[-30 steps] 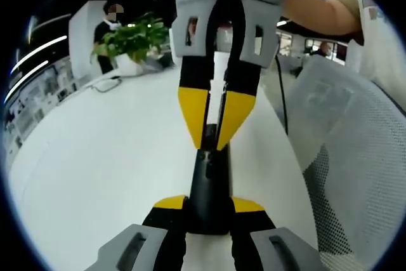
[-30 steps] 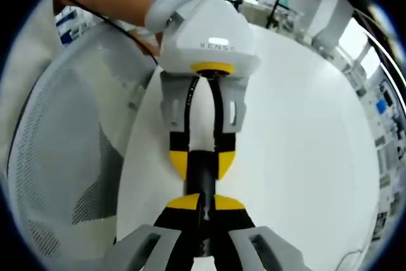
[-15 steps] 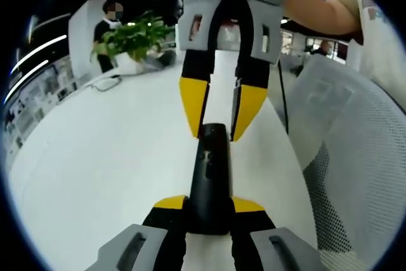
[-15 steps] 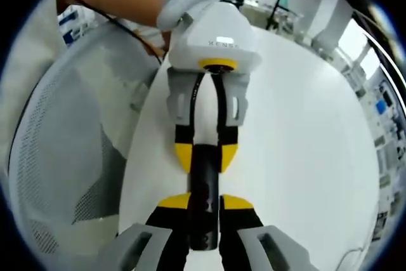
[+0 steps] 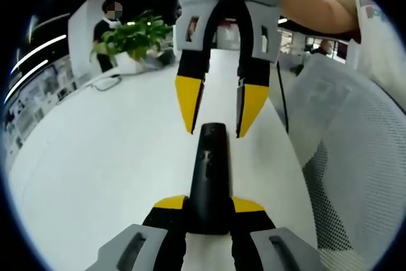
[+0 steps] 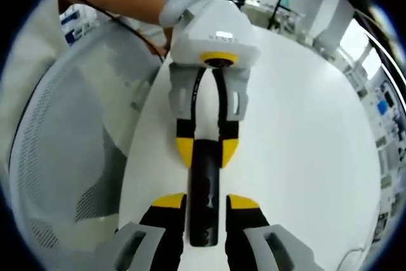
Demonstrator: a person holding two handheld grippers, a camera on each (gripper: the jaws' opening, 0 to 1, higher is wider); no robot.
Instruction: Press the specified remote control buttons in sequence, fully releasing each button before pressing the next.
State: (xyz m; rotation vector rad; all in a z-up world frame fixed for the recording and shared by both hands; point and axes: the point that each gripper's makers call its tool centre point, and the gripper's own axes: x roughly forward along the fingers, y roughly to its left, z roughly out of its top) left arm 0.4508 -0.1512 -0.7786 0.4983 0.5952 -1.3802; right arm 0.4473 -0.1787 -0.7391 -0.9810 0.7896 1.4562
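A black remote control (image 5: pixel 211 163) lies lengthwise over the white table (image 5: pixel 95 157), and my left gripper (image 5: pixel 209 204) is shut on its near end. My right gripper (image 5: pixel 217 132) reaches in from the top of the left gripper view, held by a person's arm. It is open, with its yellow tips apart on either side of the remote's far end. In the right gripper view the remote (image 6: pixel 204 182) runs between my right gripper (image 6: pixel 206 200) and the left gripper (image 6: pixel 206 160). Small gaps show between the right jaws and the remote.
A white mesh chair (image 5: pixel 355 176) stands close along one side of the table, also seen as the chair (image 6: pixel 57 157). A potted plant (image 5: pixel 130 42) and a cable (image 5: pixel 104 84) sit at the far end, where a person stands.
The right gripper was shut on the remote's far end; its jaws have opened and drawn back off the remote. The left gripper has kept its hold and barely moved.
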